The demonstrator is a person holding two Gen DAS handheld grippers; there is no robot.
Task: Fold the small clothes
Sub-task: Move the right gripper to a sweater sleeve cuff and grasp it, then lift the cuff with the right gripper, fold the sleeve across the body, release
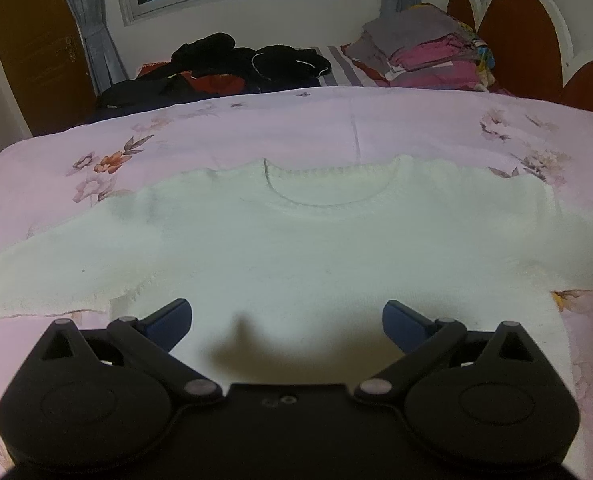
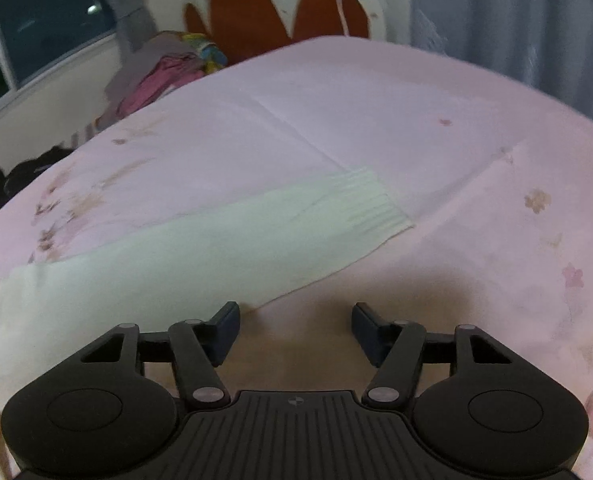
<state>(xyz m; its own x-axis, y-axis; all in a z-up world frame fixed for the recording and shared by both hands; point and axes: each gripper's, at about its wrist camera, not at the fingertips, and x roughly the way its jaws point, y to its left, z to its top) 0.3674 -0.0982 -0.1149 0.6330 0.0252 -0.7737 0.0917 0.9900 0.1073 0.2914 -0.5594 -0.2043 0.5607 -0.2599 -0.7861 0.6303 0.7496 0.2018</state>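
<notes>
Your left gripper (image 1: 287, 322): blue-padded fingers spread wide, nothing between them, over the lower body of the garment.
Your right gripper (image 2: 296, 328): fingers parted and holding nothing; the left pad sits at the sleeve's near edge, the right pad over bare sheet.
Sweater: a small white knitted sweater (image 1: 296, 248) lies flat just ahead of your left gripper, front up, both sleeves stretched out sideways, round neckline on the far side.
Sleeve: ahead and left of your right gripper, the sweater's sleeve (image 2: 200, 248) runs away to a ribbed cuff (image 2: 372, 208), smooth and flat.
Bed cover: pink floral bed sheet (image 1: 376, 124) under everything, creased beyond the collar.
Farther off: a heap of dark clothes (image 1: 232, 64) far left, a stack of folded pink and grey clothes (image 1: 428, 52) far right, beside the brown and white scalloped headboard (image 1: 524, 36).
</notes>
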